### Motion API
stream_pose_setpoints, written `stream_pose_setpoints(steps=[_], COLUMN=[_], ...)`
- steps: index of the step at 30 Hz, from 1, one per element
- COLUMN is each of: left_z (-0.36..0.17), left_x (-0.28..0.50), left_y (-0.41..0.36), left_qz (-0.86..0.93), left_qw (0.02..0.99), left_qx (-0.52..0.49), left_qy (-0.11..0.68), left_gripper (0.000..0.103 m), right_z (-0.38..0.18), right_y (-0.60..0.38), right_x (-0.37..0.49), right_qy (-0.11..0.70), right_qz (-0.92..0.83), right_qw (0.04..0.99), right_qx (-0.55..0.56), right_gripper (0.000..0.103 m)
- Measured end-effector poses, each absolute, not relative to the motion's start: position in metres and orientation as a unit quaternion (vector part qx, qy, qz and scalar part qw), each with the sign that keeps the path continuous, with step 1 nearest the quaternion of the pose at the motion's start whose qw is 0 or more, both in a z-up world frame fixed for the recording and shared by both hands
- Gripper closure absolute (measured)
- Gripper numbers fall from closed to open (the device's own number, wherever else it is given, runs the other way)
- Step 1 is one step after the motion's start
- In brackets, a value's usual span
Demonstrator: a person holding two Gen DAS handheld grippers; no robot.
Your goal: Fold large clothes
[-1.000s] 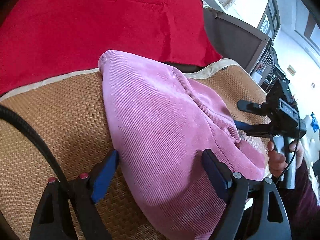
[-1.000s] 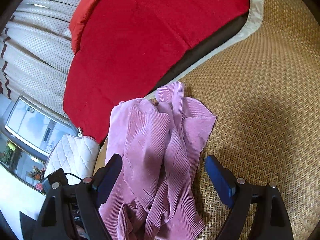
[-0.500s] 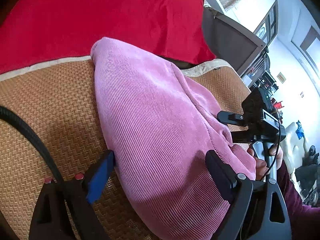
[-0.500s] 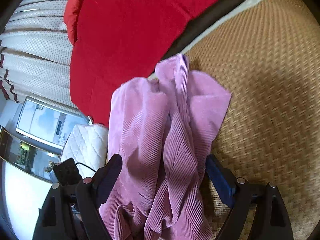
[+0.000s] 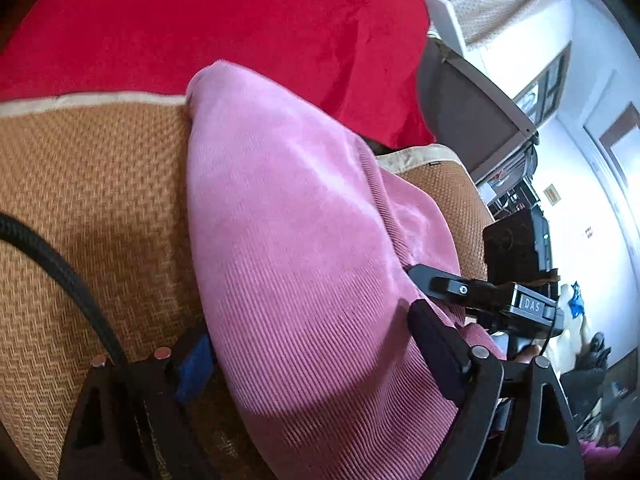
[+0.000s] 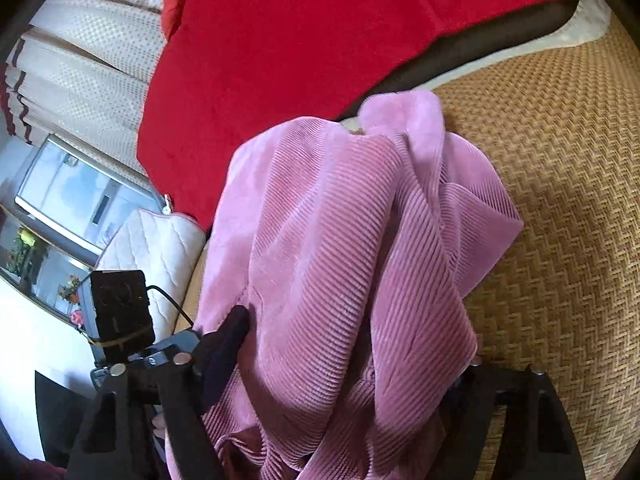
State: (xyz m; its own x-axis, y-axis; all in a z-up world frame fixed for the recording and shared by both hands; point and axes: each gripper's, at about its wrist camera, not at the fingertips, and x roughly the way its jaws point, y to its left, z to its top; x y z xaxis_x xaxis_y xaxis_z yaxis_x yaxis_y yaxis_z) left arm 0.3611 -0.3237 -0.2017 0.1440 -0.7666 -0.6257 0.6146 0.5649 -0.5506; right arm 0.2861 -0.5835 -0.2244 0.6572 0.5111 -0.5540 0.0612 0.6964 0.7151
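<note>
A pink corduroy garment [image 5: 304, 240] lies bunched in a long heap on the woven mat [image 5: 92, 184]. My left gripper [image 5: 312, 356] straddles its near end. The jaws are closing, the blue pads [image 5: 194, 364] sit at the cloth's sides, and the heap bulges between them unpinched. In the right wrist view the garment [image 6: 340, 240] fills the span of my right gripper [image 6: 352, 352], whose jaws are also closing. One finger [image 6: 230, 340] leans on the folds and the other is hidden under draped cloth. The right tool's black housing [image 5: 528, 306] shows beside the heap.
A red blanket [image 5: 208, 20] covers the far side beyond the mat's pale border [image 5: 80, 102]. A black cable [image 5: 60, 272] crosses the mat at left. A white quilted cushion [image 6: 148, 248], curtains [image 6: 88, 60] and a dark frame [image 5: 468, 112] lie around the edges.
Both grippers have moved in over the pink heap, and it now fills more of each view. Both pairs of jaws stand narrower. The right tool has come closer to the left one.
</note>
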Motion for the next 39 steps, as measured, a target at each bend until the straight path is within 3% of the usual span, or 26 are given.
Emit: stream_pose_setpoints(steps=[3,6,12,23,27,31,35,39], left_z=[-0.198,-0.196,-0.174,-0.139,-0.156,-0.189,-0.188,-0.183], left_x=[0.361,0.365,0.363,0.360,0.368,0.379,0.376,0.374], left_y=[-0.326,-0.323,-0.307,-0.266,-0.263,-0.275,-0.276,-0.275], left_qz=[-0.459,-0.457,-0.455,-0.432,-0.409,-0.360,-0.360,-0.356], left_qw=[0.758,0.757,0.775,0.815,0.809,0.804,0.807,0.808], left_qx=[-0.078,-0.092,-0.095,-0.092,-0.069,-0.020,-0.015,-0.018], left_qy=[0.457,0.457,0.429,0.375,0.417,0.474,0.468,0.470], left_gripper=[0.031,0.036,0.038,0.038,0.038,0.026,0.025,0.025], right_z=[-0.216,-0.210,-0.189,-0.164,-0.178,-0.210,-0.222,-0.216], right_y=[-0.578,-0.574,-0.553,-0.514,-0.502,-0.499,-0.505,-0.511], right_x=[0.283,0.282,0.281,0.279,0.287,0.301,0.301,0.291], right_qy=[0.387,0.382,0.360,0.302,0.326,0.385,0.395,0.402], right_qz=[0.127,0.122,0.120,0.150,0.153,0.121,0.105,0.089], right_qw=[0.847,0.854,0.874,0.897,0.886,0.867,0.860,0.857], right_qx=[0.342,0.332,0.304,0.287,0.292,0.293,0.306,0.310], right_gripper=[0.043,0.047,0.050,0.050,0.050,0.050,0.036,0.034])
